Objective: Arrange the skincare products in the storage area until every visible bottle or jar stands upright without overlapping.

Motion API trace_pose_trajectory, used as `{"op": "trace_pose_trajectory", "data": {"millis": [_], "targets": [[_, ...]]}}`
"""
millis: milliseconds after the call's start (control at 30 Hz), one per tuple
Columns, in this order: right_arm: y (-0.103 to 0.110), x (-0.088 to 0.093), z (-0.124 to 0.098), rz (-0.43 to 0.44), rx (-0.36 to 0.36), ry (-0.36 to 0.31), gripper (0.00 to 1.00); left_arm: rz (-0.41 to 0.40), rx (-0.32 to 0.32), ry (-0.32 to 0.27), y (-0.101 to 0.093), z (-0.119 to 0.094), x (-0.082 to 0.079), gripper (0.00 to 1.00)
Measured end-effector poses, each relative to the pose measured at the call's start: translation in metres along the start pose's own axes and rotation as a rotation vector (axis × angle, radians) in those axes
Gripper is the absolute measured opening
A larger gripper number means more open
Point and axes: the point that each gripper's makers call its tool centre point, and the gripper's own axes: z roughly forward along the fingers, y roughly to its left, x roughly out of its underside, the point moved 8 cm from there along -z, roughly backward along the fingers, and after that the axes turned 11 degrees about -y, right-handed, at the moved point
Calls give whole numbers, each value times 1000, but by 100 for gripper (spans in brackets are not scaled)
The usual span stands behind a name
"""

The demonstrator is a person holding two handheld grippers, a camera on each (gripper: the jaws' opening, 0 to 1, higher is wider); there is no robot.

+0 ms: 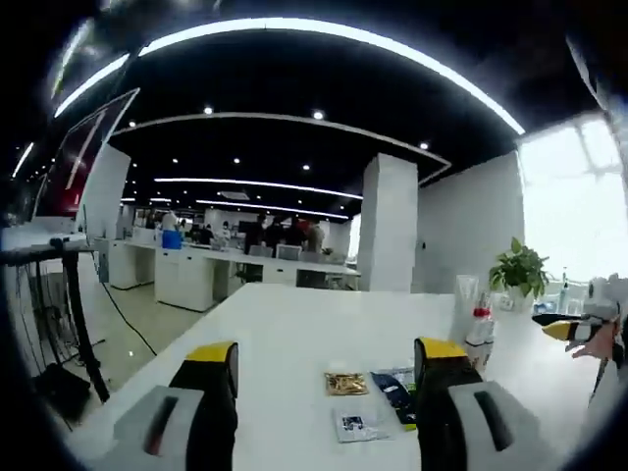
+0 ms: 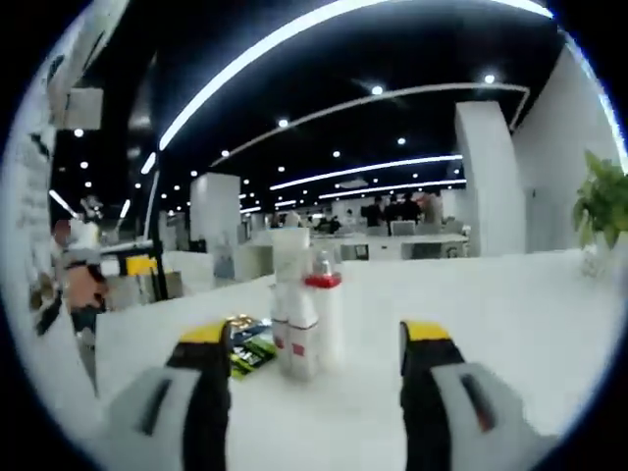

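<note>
White tabletop (image 1: 294, 334) in an open office under ceiling strip lights. Left tongs (image 1: 324, 378) and right tongs (image 2: 316, 363) released, hovering. Upright bottles (image 2: 306, 319), flat sachets (image 1: 378, 392).

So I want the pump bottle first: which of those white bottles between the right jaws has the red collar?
The bottle on the right of the cluster; its red collar sits under a clear cap, while the taller white bottle beside it shows none.
</note>
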Motion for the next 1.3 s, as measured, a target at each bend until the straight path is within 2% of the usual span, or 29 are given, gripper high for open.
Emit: {"op": "trace_pose_trajectory", "data": {"millis": [33, 67, 133, 267, 400, 467, 567, 700, 833, 933, 1033, 1100, 1200, 1300], "targets": [[-6, 7, -3, 25, 16, 10, 79, 24, -23, -41, 4, -6, 2, 85], [-10, 12, -6, 51, 38, 27, 82, 18, -32, -45, 5, -8, 4, 89], [-17, 25, -13, 24, 73, 93, 84, -49, -98, -25, 10, -13, 12, 96], [-17, 34, -18, 8, 88, 67, 85, -41, -132, 2, 17, -16, 29, 100], [-21, 44, -20, 4, 122, 91, 85, -68, -136, 74, 18, -21, 51, 100], [-22, 46, -20, 2, 127, 95, 85, -45, -125, 110, 16, -24, 57, 100], [-25, 50, -24, -1, 142, 131, 85, -33, -106, 114, 13, -25, 59, 97], [-30, 49, -27, 7, 165, 142, 84, 1, -72, 145, 5, -29, 60, 95], [-31, 48, -26, 30, 176, 155, 83, 8, -106, 131, 8, -29, 60, 94], [-31, 51, -24, 43, 161, 208, 82, -24, -123, 103, 8, -33, 55, 92], [-29, 52, -22, 59, 137, 243, 82, -41, -96, 95, 9, -39, 54, 93], [-26, 53, -21, 68, 112, 264, 81, -57, -94, 81, 19, -44, 56, 93], [-22, 54, -25, 97, 67, 276, 81, -81, -135, 76, 24, -43, 59, 94], [-24, 51, -30, 129, 30, 276, 80, -37, -182, 101, 28, -40, 66, 92]]}}
